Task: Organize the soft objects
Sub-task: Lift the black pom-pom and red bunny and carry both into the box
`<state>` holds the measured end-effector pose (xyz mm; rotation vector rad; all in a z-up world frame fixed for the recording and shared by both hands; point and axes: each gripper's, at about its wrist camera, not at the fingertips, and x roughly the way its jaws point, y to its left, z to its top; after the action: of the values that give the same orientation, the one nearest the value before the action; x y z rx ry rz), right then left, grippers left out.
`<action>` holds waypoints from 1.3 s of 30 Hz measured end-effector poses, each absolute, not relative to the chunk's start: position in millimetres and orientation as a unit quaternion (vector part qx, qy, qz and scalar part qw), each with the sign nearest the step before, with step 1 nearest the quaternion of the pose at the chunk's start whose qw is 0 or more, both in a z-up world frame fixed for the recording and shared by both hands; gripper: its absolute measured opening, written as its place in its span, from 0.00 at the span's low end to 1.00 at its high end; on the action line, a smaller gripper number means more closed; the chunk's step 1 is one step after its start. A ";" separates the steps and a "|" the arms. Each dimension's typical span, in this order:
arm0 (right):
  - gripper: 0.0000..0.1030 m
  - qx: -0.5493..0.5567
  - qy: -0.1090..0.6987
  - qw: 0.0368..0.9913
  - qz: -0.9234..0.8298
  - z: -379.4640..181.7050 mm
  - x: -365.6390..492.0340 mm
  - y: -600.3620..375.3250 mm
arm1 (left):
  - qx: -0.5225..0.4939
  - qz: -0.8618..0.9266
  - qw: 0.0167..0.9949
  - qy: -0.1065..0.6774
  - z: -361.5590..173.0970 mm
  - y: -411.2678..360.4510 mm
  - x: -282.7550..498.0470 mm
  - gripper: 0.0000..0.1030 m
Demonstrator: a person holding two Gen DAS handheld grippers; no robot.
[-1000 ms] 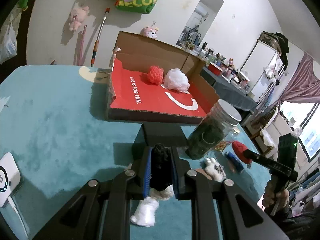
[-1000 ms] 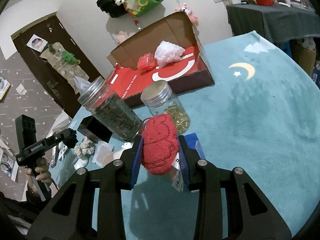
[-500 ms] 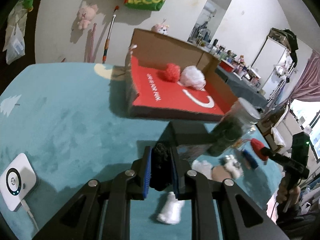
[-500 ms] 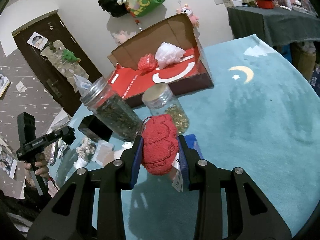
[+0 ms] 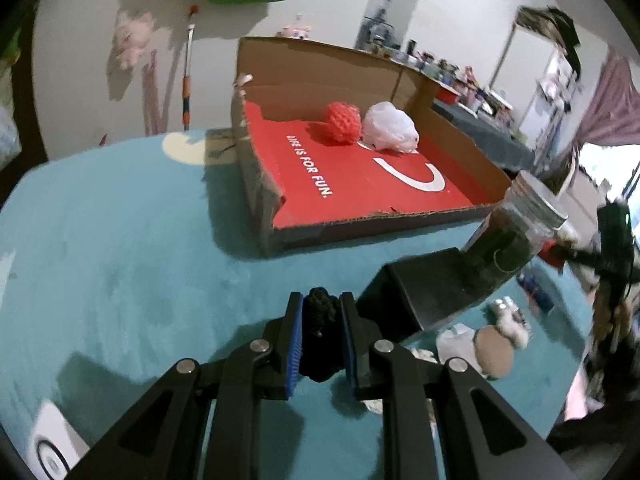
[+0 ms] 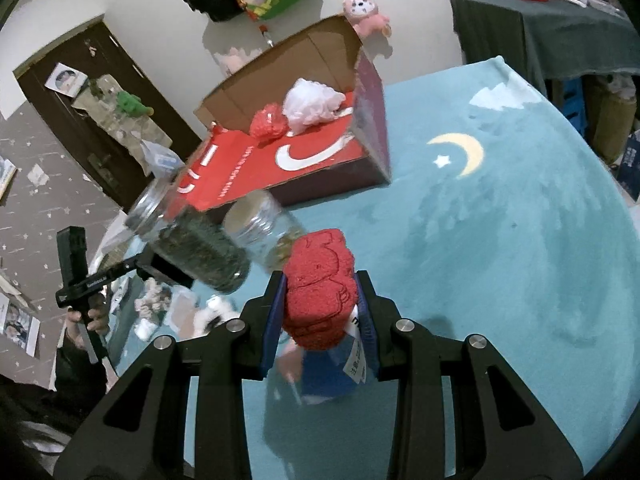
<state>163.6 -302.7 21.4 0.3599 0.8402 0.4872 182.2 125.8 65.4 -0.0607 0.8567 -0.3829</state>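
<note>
Both hands have carried their loads closer to the red-lined cardboard box (image 5: 352, 184), which fills more of each view than a second ago. From the left wrist, the left gripper (image 5: 320, 304) has its blue pads pinched tight on a black knitted lump (image 5: 319, 320), held above the teal blanket (image 5: 120, 272) just short of the box's near wall. From the right wrist, the right gripper (image 6: 322, 280) squeezes a red spongy toy (image 6: 320, 288) between its pads, in front of the box and beside two glass jars (image 6: 200, 244). Inside the box, against its far wall, a red knitted ball (image 5: 341, 123) and a white fluffy ball (image 5: 390, 127) lie touching. More small soft pieces (image 5: 496, 344) lie on the blanket near the jars, well short of the box.
</note>
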 end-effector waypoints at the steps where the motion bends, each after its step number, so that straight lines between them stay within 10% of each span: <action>1: 0.32 0.169 0.404 0.868 0.234 22.1 167.0 -304.0 | -0.024 -0.193 0.890 0.413 66.7 124.1 184.0 0.18; 27: 0.32 0.021 0.348 0.912 0.216 112.9 273.5 -218.3 | 0.071 -0.169 0.889 0.420 106.9 56.2 299.1 0.18; 39: 0.31 -0.097 0.405 0.899 0.132 72.4 348.0 -168.6 | 0.119 -0.117 0.866 0.472 77.7 30.4 355.5 0.18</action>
<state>347.9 -168.6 72.4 -0.2012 0.8390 0.2741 355.5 30.4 77.7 0.2492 0.9879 -0.2452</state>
